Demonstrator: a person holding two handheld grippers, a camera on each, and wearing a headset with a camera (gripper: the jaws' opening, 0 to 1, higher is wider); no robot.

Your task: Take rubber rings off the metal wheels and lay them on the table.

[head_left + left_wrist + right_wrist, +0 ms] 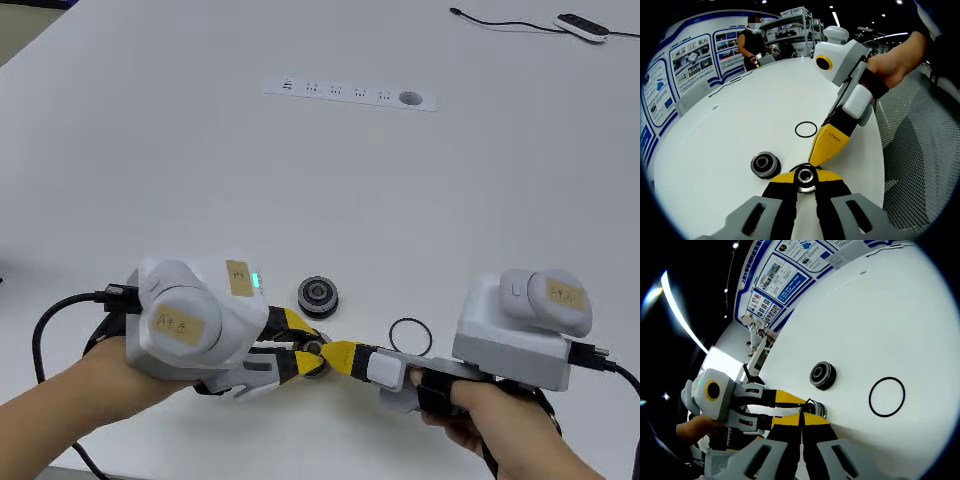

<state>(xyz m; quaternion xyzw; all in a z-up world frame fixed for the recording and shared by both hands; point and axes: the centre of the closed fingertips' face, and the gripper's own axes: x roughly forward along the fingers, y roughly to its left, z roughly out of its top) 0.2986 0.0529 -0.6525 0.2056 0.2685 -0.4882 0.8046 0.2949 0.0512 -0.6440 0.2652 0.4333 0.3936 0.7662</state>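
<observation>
Left hand-held gripper point(806, 176) clamps a wheel point(805, 179) at the desk's point(300, 180) near edge; the right hand-held gripper point(802, 416), jaws pinched, nips its ring point(796, 167). Mid-strip, I'd say: next, peel it clear and lay it by the loose ring point(391, 335).

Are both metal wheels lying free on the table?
No, one wheel is clamped between the left gripper's jaws; the other wheel sits free on the table.
</observation>
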